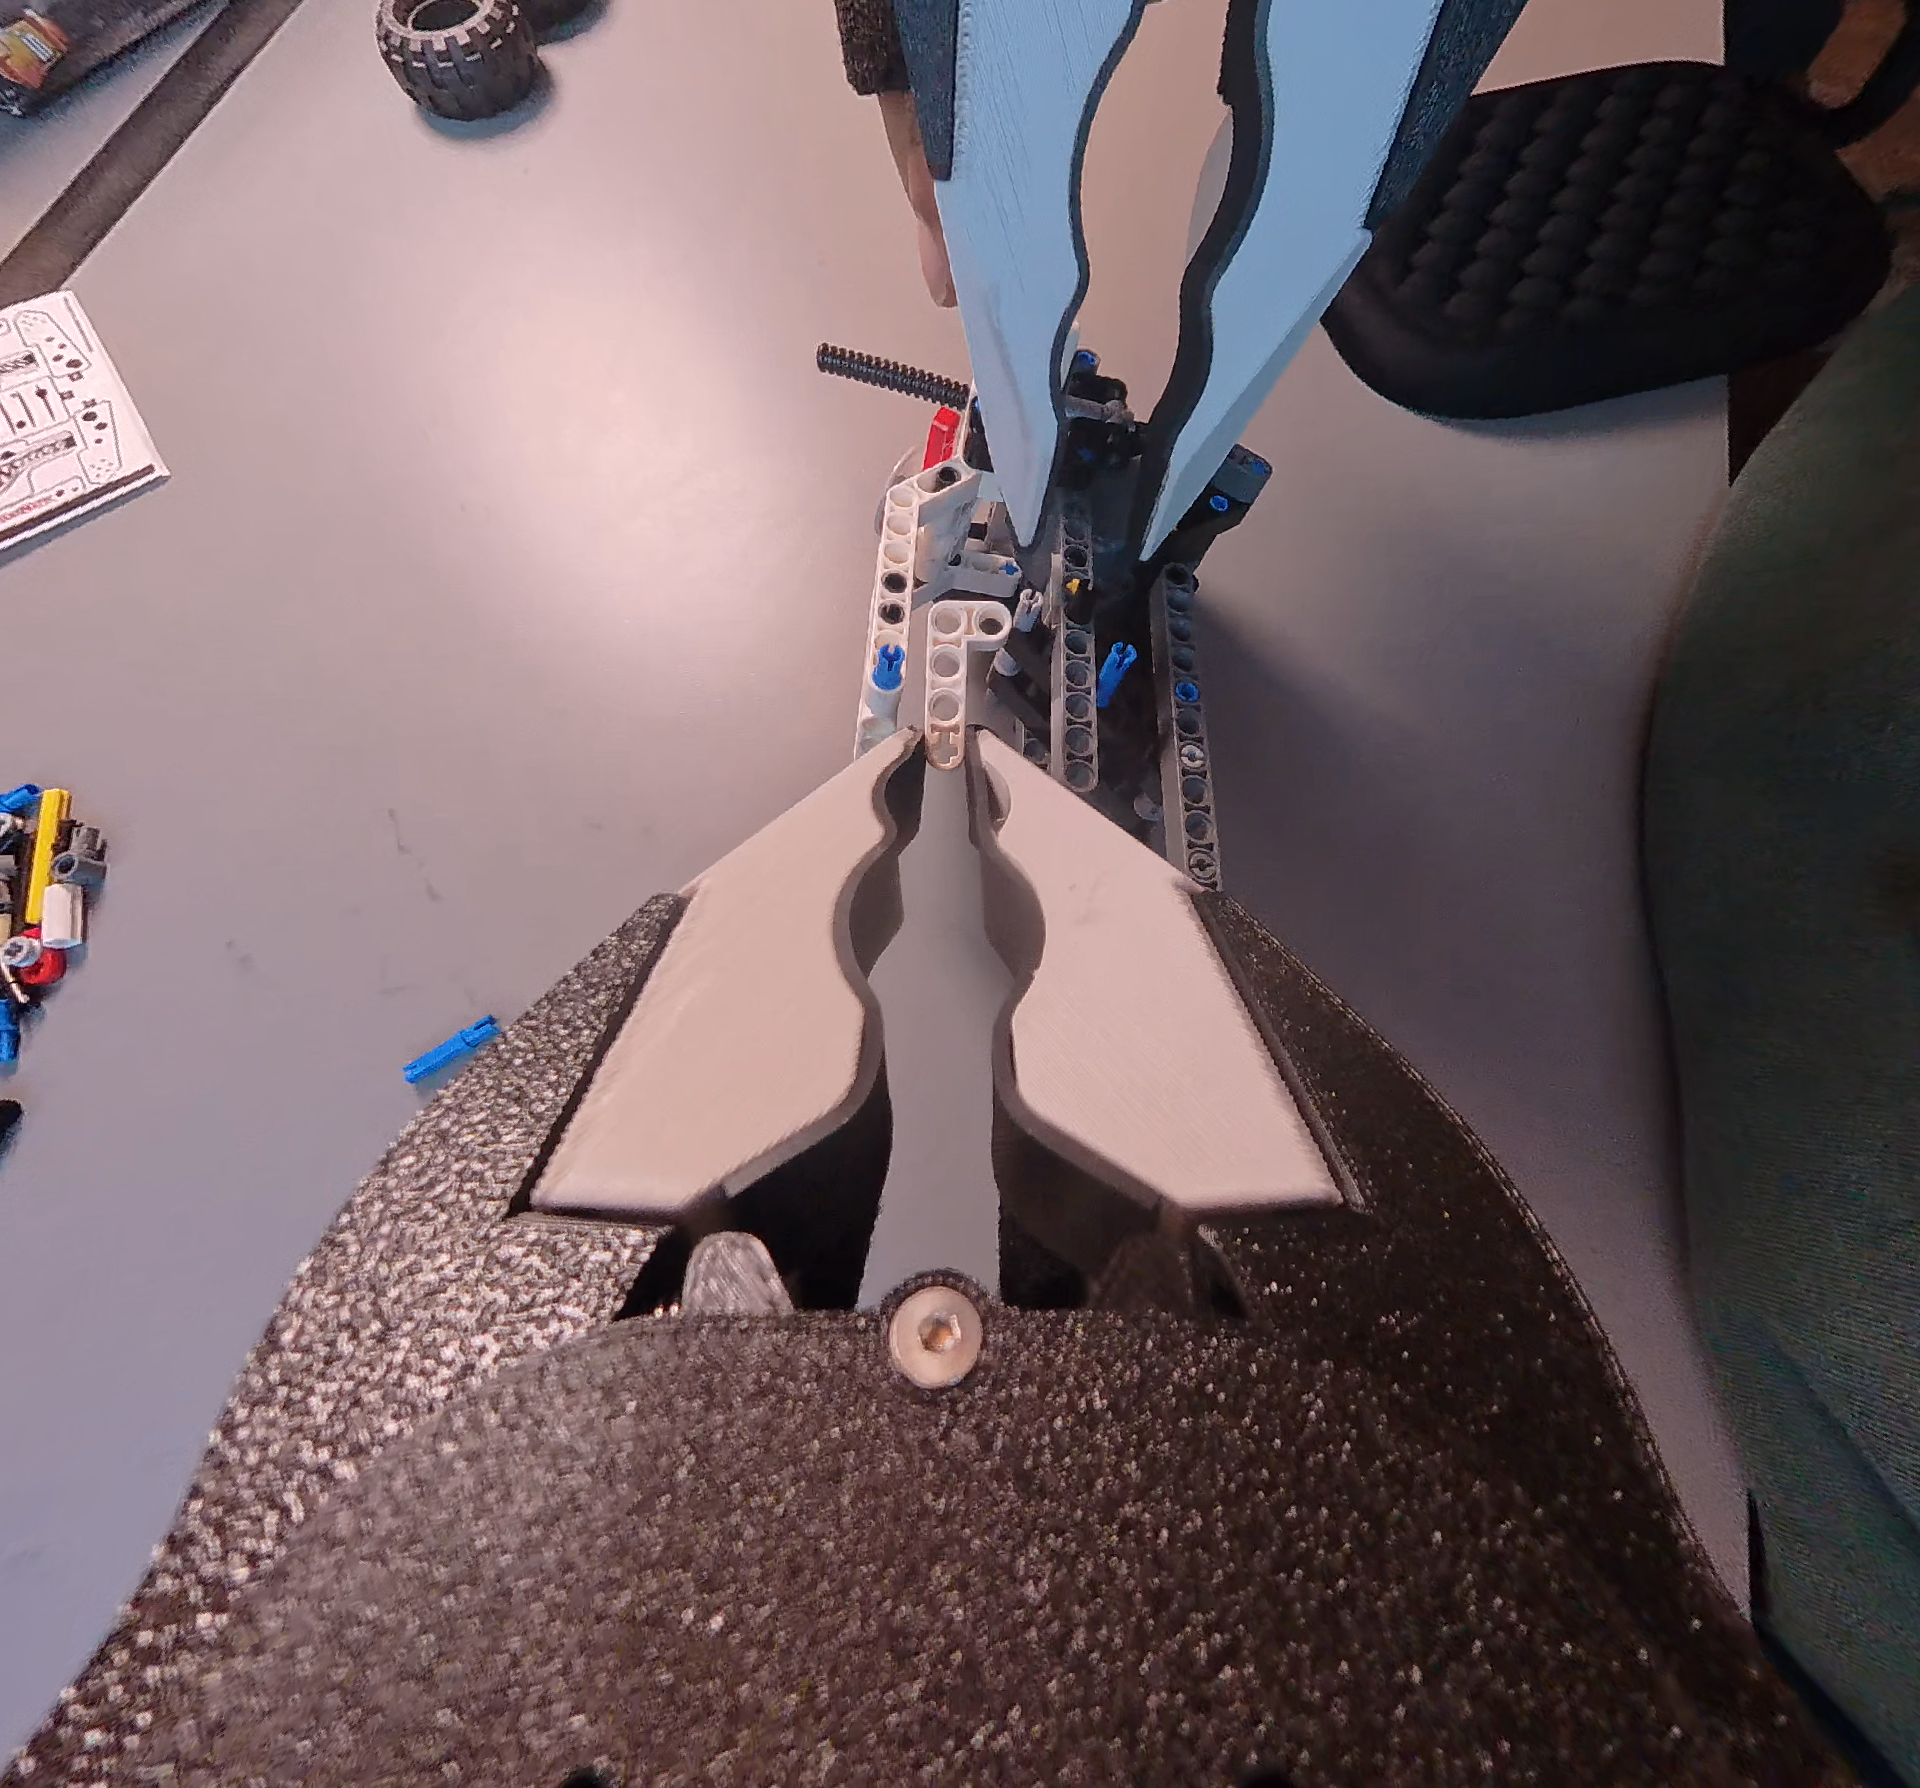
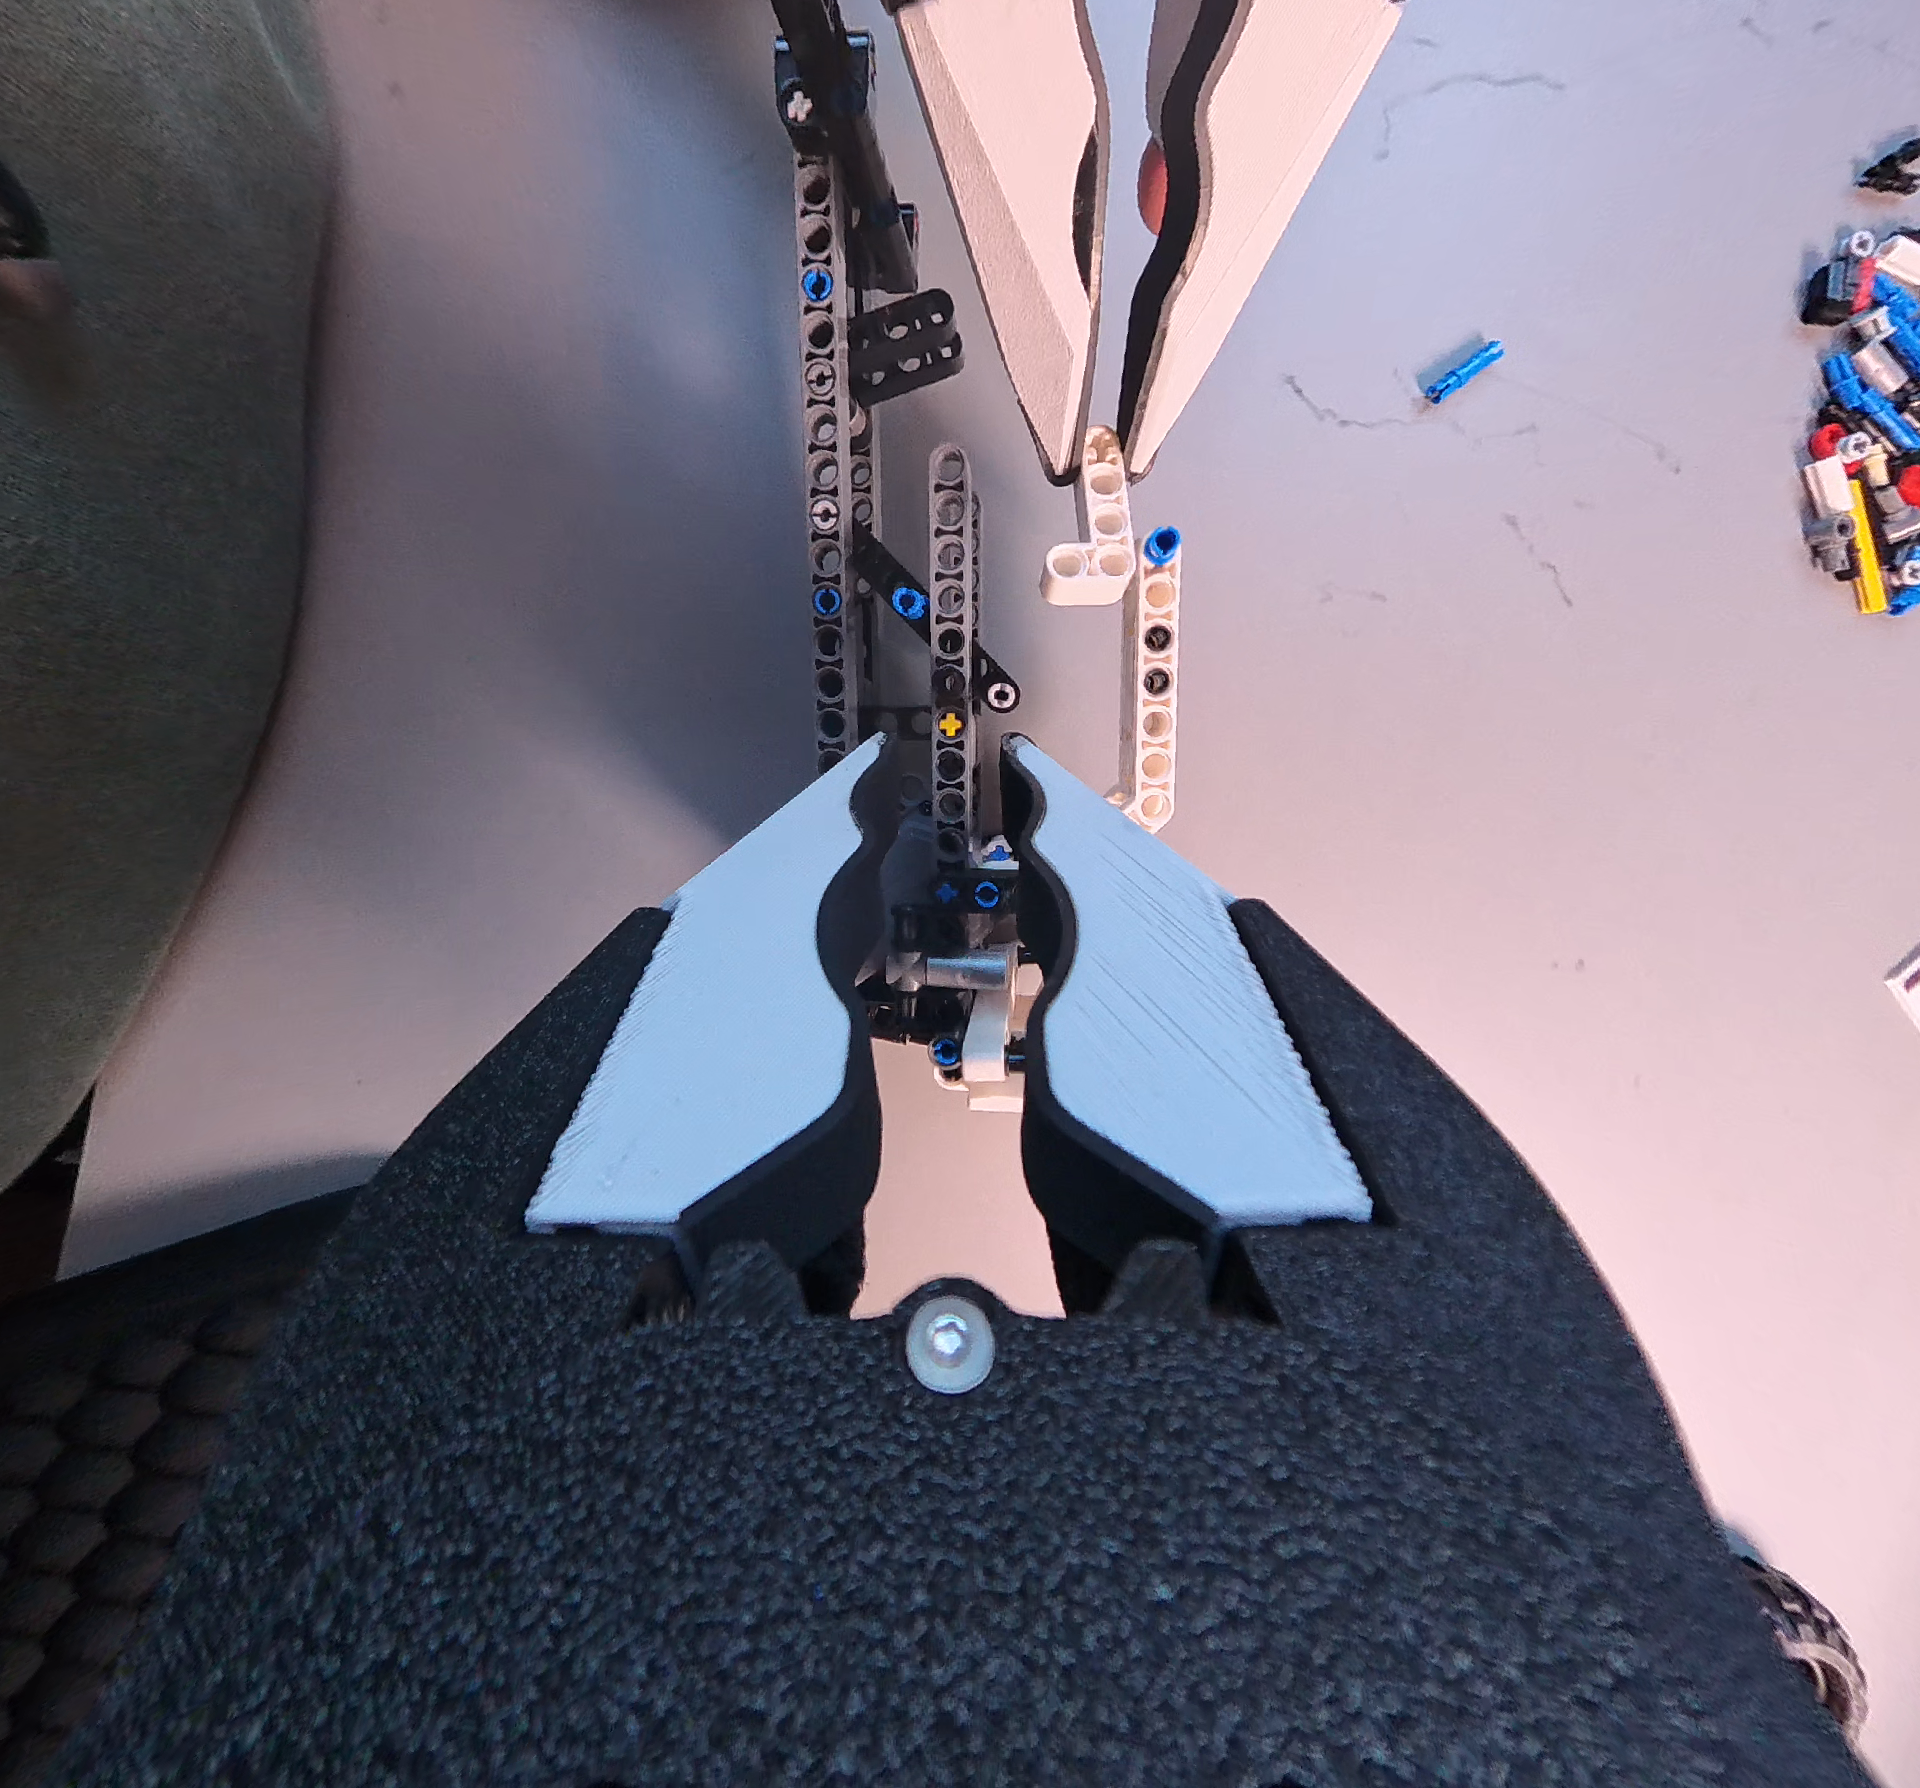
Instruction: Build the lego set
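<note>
- Left gripper [image 1: 948,751] pinches one end of a white L-beam [image 1: 956,658]; the beam hangs just beside the chassis [image 1: 1081,658], next to its white side rail.
- Right gripper [image 2: 945,751] is closed around the dark end of the chassis, fingers on either side.
- Chassis lies mid-bench, near the front edge.
- Three tyres [image 1: 462,45] sit at the bench's far left; a loose blue pin [image 1: 449,1047] lies near a parts pile [image 1: 42,897].

Right gripper [image 2: 945,751] clamps the dark frame [image 2: 951,658] of the partly built model on the table [image 2: 1455,803]. Opposite, left gripper [image 2: 1103,465] pinches a white L-shaped beam [image 2: 1101,543]. Loose pieces [image 2: 1865,408] lie at the right edge.
</note>
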The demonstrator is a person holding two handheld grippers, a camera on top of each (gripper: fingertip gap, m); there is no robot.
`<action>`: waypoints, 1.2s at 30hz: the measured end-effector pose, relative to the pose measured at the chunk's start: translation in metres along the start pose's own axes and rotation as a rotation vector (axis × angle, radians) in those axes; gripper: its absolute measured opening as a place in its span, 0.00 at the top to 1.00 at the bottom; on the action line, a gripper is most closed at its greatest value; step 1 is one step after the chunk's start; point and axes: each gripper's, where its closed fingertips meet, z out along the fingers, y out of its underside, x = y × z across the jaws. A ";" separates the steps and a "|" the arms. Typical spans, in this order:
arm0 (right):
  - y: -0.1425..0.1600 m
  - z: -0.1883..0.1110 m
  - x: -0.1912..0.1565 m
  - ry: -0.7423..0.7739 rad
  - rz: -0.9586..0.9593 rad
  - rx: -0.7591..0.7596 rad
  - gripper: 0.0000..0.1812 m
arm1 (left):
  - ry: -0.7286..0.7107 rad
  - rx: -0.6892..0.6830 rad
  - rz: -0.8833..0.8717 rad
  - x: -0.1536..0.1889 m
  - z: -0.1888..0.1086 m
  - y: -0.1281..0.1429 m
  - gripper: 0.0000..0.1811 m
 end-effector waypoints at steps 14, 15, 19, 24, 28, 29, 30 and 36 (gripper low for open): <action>0.008 0.010 0.001 0.005 -0.031 -0.104 0.93 | 0.002 0.029 0.008 -0.002 0.004 -0.003 0.96; 0.008 0.011 0.001 0.006 -0.034 -0.108 0.94 | 0.001 0.031 0.009 -0.002 0.003 -0.004 0.96; 0.008 0.011 0.001 0.007 -0.044 -0.117 0.95 | 0.003 0.032 0.011 -0.001 0.003 -0.004 0.96; 0.009 0.012 0.001 0.013 -0.057 -0.121 0.96 | -0.001 0.027 0.014 -0.001 0.004 -0.003 0.96; 0.009 0.011 0.002 0.027 -0.064 -0.114 0.96 | -0.010 0.030 0.016 -0.003 0.003 -0.003 0.96; 0.010 0.011 0.002 0.031 -0.067 -0.115 0.96 | -0.013 0.034 0.015 -0.004 0.002 -0.003 0.96; 0.011 0.010 0.002 0.035 -0.070 -0.117 0.96 | -0.017 0.040 0.013 -0.005 0.000 -0.004 0.96; 0.022 0.004 0.002 0.039 -0.070 -0.132 0.96 | -0.087 0.068 -0.020 -0.027 -0.012 -0.003 0.96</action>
